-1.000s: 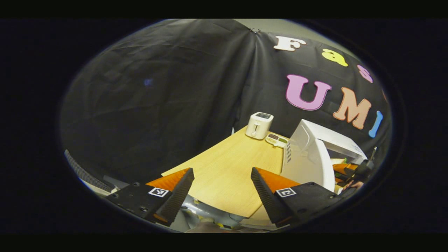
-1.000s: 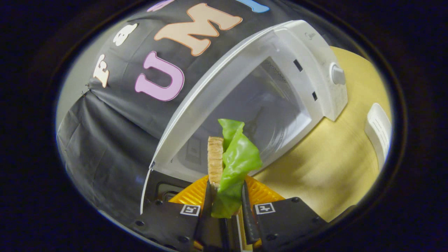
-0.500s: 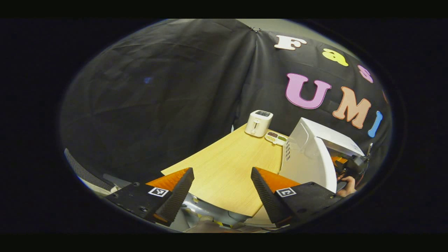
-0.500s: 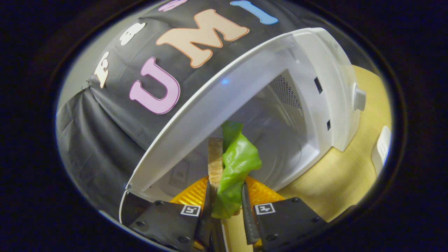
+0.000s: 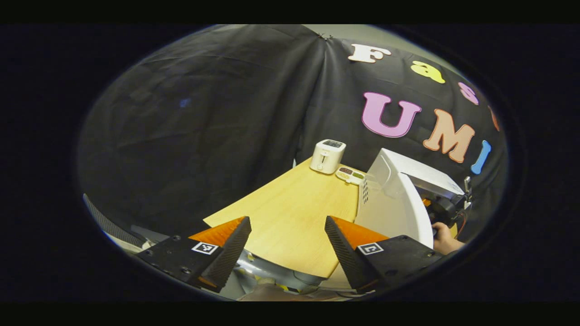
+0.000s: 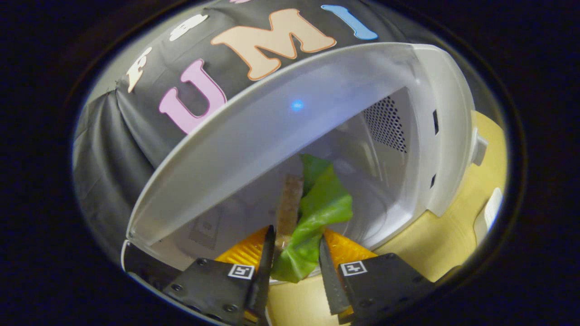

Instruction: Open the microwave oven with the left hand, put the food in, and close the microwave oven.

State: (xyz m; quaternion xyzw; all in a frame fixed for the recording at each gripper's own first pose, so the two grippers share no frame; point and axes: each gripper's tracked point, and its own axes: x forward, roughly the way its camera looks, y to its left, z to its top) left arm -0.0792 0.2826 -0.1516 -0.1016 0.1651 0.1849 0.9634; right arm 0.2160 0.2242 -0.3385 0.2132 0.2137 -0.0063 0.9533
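Both right jaws flank food inside microwave.

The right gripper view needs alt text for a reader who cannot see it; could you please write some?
The right hand-held gripper holds a green lettuce leaf and tan bread slice in the mouth of the open white microwave oven, which stands on a light wooden table.

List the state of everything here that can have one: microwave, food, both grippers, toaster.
microwave: door swung open, cavity exposed.
food: bread slice and lettuce leaf, upright between the right gripper's fingers, at the cavity mouth.
right gripper: fingers slightly apart around the food; grip uncertain.
left gripper: open, holding nothing, above the table.
toaster: upright on the table's far end; slots unclear.
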